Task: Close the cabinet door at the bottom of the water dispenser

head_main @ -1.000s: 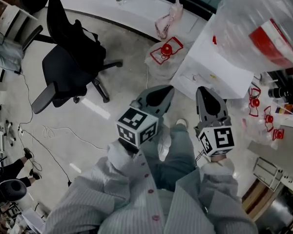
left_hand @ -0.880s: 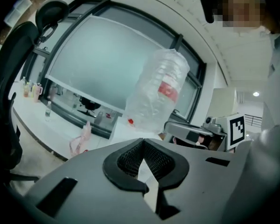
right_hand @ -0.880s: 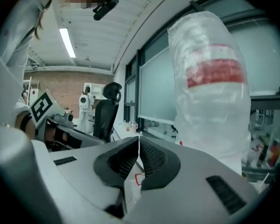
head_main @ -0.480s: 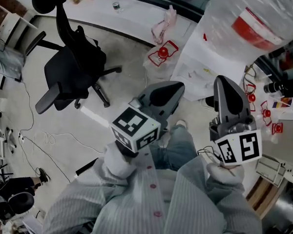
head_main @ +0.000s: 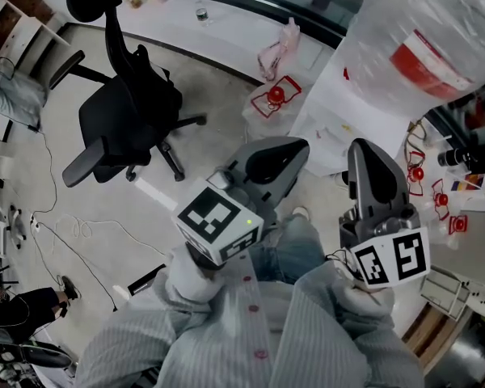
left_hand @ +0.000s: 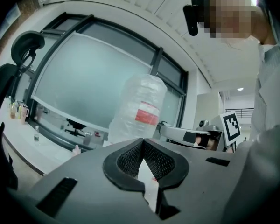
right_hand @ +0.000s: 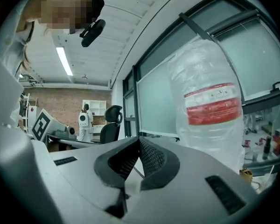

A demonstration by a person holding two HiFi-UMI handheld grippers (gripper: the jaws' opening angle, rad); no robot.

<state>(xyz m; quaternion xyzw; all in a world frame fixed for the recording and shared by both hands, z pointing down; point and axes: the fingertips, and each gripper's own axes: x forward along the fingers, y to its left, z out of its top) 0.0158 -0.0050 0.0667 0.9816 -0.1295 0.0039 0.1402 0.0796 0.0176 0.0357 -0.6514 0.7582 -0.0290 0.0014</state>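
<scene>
The white water dispenser [head_main: 343, 111] stands ahead of me at the upper right of the head view, with a big clear water bottle [head_main: 424, 47] bearing a red label on top. Its bottom cabinet door shows in no view. My left gripper [head_main: 297, 145] is held level, jaws shut with nothing in them, a little short of the dispenser's left side. My right gripper [head_main: 362, 145] is also shut and empty, close to the dispenser's front. The left gripper view shows the left gripper [left_hand: 142, 143] and the bottle [left_hand: 139, 111]. The right gripper view shows the right gripper [right_hand: 139, 140] and the bottle [right_hand: 210, 111].
A black office chair [head_main: 125, 111] stands on the floor to the left. Red-and-white packs [head_main: 275, 97] and a pink bag [head_main: 279, 39] lie by the dispenser's left. Cables [head_main: 73, 225] trail over the floor. Small bottles and clutter [head_main: 457, 164] sit to the right. A long window ledge [head_main: 226, 14] runs behind.
Both grippers have risen toward my head and look larger. The right one has moved up and right in the picture, nearer the dispenser. Their jaws stay together.
</scene>
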